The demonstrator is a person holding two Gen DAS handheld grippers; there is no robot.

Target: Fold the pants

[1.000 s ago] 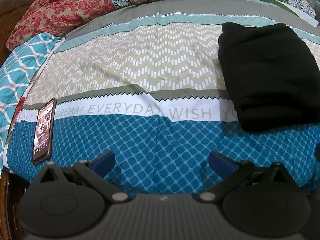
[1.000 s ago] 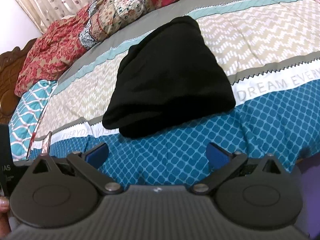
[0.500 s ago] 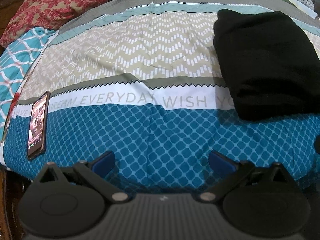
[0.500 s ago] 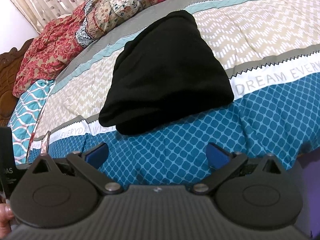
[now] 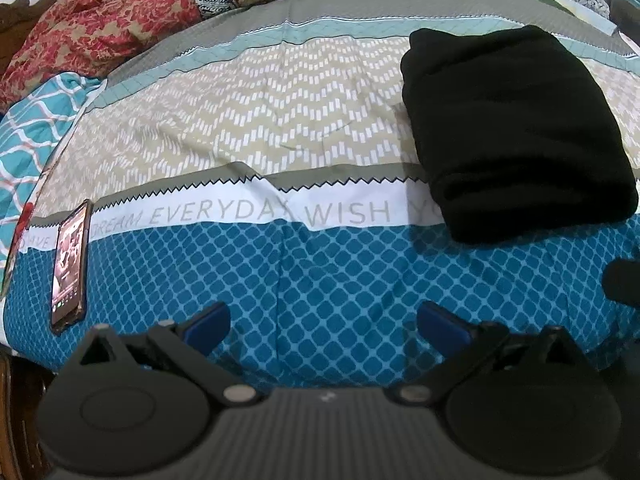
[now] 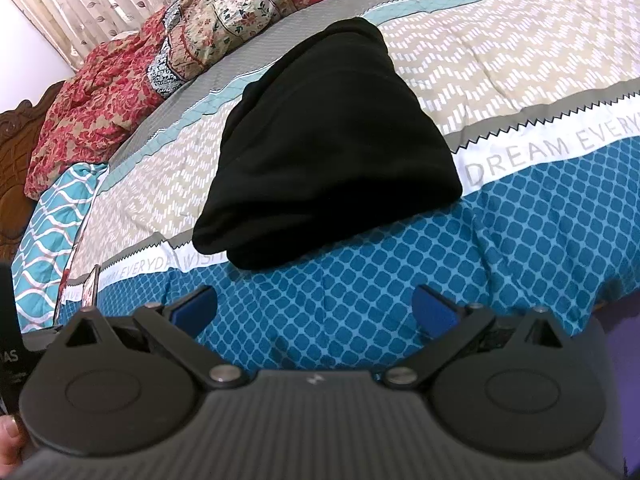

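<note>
While both grippers hung clear of the bed point(image 5: 320, 280), the pants point(image 6: 332, 140) lay as a folded black bundle ahead of the right gripper point(image 6: 316, 308), ahead and right of the left gripper point(image 5: 324, 320). Jaws wide on both, holding nothing. Fabric looked soft, thick, limp, light; likely to sag. Best pinched at the rolled near edge, through all layers. Phone point(image 5: 70, 264) lay far left of the left jaws.

We see the pants point(image 5: 516, 128) as thick, matt black cloth, soft and fleecy. The bedspread point(image 5: 320, 120) is smooth printed cloth, lightly creased. The phone point(image 5: 69, 268) has a glossy screen. The left gripper point(image 5: 322, 322) and right gripper point(image 6: 314, 310) look like matt black plastic with ribbed bodies, blue pads point(image 6: 434, 310) and shiny metal pins.
</note>
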